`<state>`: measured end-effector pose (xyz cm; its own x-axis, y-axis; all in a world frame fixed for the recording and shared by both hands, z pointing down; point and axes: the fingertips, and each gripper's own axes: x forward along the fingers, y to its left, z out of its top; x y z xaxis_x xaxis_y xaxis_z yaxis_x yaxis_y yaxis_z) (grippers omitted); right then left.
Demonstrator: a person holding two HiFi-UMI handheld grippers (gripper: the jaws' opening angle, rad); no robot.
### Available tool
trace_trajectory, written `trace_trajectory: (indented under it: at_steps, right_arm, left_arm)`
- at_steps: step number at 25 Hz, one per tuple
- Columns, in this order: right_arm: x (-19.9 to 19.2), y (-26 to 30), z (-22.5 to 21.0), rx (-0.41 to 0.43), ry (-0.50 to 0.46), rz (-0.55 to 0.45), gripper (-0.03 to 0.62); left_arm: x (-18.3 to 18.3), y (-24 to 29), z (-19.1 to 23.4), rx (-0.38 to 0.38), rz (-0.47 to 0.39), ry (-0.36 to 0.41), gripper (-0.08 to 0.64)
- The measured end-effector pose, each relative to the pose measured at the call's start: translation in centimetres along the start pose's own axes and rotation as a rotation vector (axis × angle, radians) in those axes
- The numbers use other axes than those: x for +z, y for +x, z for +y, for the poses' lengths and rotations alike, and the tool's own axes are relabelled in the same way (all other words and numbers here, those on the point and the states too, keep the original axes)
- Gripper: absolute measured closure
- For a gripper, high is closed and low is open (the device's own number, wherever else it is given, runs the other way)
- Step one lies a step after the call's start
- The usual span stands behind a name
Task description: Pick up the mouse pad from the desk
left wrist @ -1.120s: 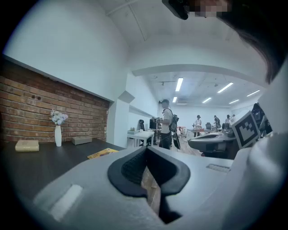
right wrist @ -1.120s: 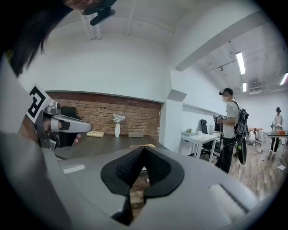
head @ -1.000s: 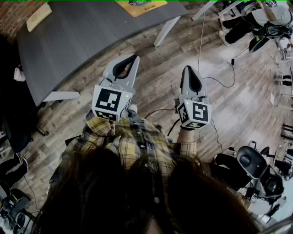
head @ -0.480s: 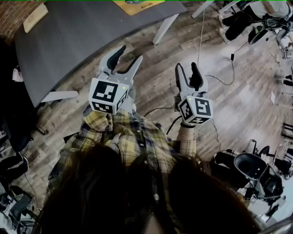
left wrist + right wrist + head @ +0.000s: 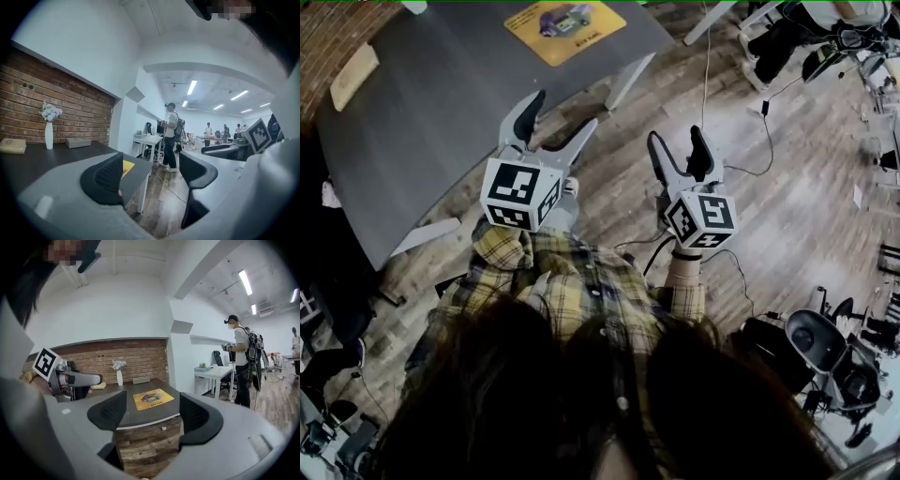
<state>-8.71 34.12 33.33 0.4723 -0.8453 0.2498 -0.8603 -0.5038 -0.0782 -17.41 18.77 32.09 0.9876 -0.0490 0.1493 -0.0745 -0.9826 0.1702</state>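
Head view: I hold the left gripper [image 5: 561, 117] and right gripper [image 5: 677, 141] over the wood floor [image 5: 787, 216], short of the desk [image 5: 441, 112]. The yellow mouse pad [image 5: 565, 28] lies flat on the desk, well apart from both.
Left gripper view: jaws have just been opening, spread, nothing between.
Right gripper view: same, empty, with the pad framed between them on the desk beyond.

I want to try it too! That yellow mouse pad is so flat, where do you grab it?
Probably its near corner, coming in low from the person's side. The mouse pad lies flat and thin on the desk, fairly near the front edge, so one jaw must slip underneath.
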Motion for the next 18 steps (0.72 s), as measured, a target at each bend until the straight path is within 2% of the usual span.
trace_trajectory:
  at_steps: [10, 18]
  right_arm:
    - [3.6, 10.8, -3.3, 0.003, 0.001, -0.001, 0.252]
    - [4.2, 16.9, -2.8, 0.048, -0.019, 0.037, 0.252]
  left_arm:
    - [2.9, 9.3, 7.2, 0.006, -0.008, -0.011, 0.189]
    - [2.5, 11.5, 12.5, 0.054, 0.005, -0.047, 0.189]
